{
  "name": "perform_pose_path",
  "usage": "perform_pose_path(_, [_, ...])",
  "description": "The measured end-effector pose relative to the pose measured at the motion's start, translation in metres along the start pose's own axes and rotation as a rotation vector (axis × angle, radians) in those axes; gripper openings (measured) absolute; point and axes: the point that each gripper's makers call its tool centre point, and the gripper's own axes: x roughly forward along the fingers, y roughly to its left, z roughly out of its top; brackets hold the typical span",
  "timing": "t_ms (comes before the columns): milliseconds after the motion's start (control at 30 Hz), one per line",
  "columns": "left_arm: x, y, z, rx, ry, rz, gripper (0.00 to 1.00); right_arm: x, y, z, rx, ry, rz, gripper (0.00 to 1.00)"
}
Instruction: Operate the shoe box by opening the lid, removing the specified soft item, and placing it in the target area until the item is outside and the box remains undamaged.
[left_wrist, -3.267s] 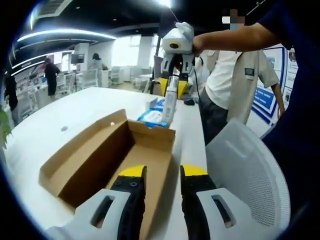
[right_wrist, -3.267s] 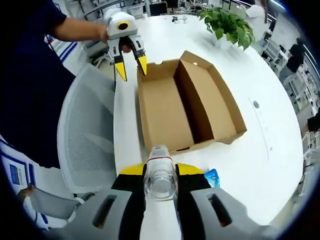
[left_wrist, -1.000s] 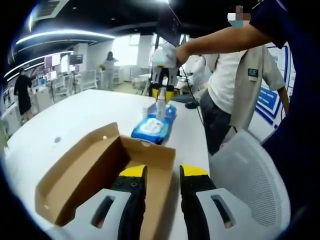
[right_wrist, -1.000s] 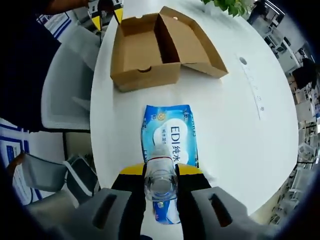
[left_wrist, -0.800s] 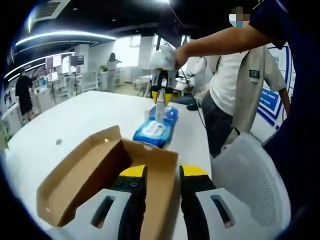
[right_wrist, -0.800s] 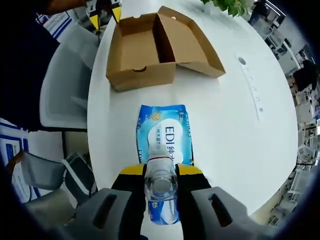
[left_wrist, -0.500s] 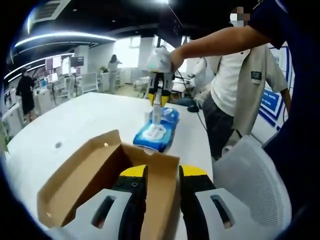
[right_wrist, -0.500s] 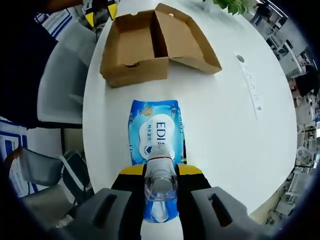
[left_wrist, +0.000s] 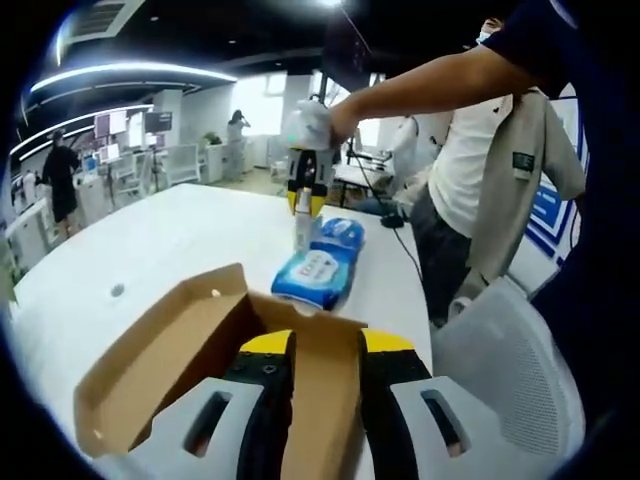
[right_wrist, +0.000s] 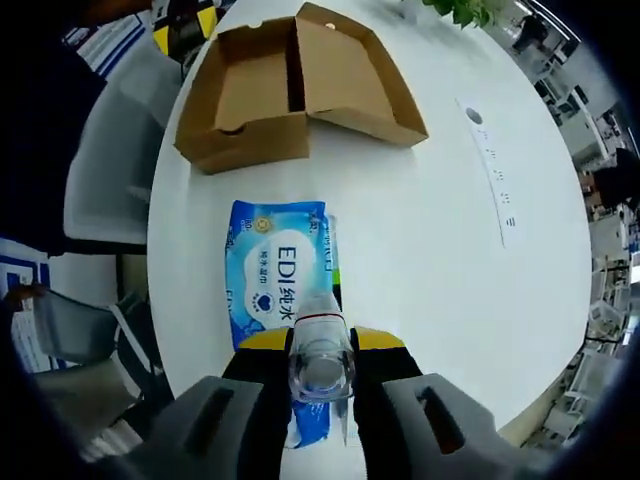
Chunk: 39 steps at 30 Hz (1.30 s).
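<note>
Right gripper (right_wrist: 320, 345): jaws clamped on a clear plastic bottle (right_wrist: 320, 362), held upright over the white table (right_wrist: 450, 210); also seen in left gripper view (left_wrist: 303, 196), bottle (left_wrist: 302, 232) hanging below the jaws.
Left gripper (left_wrist: 322, 345): jaws parted, nothing between them, tips over the near wall of the shoe box (left_wrist: 200, 345).
Key relation: bottle directly above the near end of the blue wipes pack (right_wrist: 275, 285); pack's long axis runs away from the right jaws toward the box; bare table lies just beside the pack.
Bottle vs box: outside, well apart from it; right gripper the only one on it.
Shoe box (right_wrist: 290, 85): lid open and folded flat beside the tray, both compartments look empty, no visible damage.
Wipes pack (left_wrist: 318, 265): flat on table, between box and bottle.
Judgement: set-down pending; should land on bare table, not the pack.
</note>
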Motion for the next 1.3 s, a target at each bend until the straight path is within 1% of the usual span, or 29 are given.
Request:
perform_pose_path(133, [0.002,0.001,0.002,-0.001,-0.003,0.000,0.23,0.002,-0.011,-0.001,-0.004,0.002,-0.006,0.20])
perform_pose_path(267, [0.003,0.003,0.003,-0.003,0.000,0.001,0.23,0.007,-0.017,-0.002,-0.016,0.018,-0.015,0.20])
perform_pose_path(500, [0.000,0.005,0.002,-0.005,0.006,0.012,0.23,0.024,-0.025,-0.006,-0.029,0.041,-0.027,0.20])
perform_pose_path(767, [0.000,0.004,0.001,-0.009,0.016,0.015,0.22,0.039,-0.030,-0.008,-0.028,0.056,-0.021,0.20])
perform_pose_path(833, [0.000,0.004,0.001,-0.009,0.016,0.016,0.22,0.041,-0.032,-0.008,-0.027,0.058,-0.029,0.20])
perform_pose_path(1000, [-0.001,0.005,0.000,-0.012,0.019,0.021,0.22,0.046,-0.031,-0.008,-0.029,0.071,-0.019,0.20])
perform_pose_path(1133, [-0.001,0.004,-0.001,-0.011,0.019,0.021,0.22,0.050,-0.032,-0.007,-0.028,0.066,-0.026,0.20])
perform_pose_path(1300, [-0.003,0.004,-0.002,-0.018,0.018,0.022,0.22,0.053,-0.033,-0.009,-0.025,0.083,-0.029,0.20])
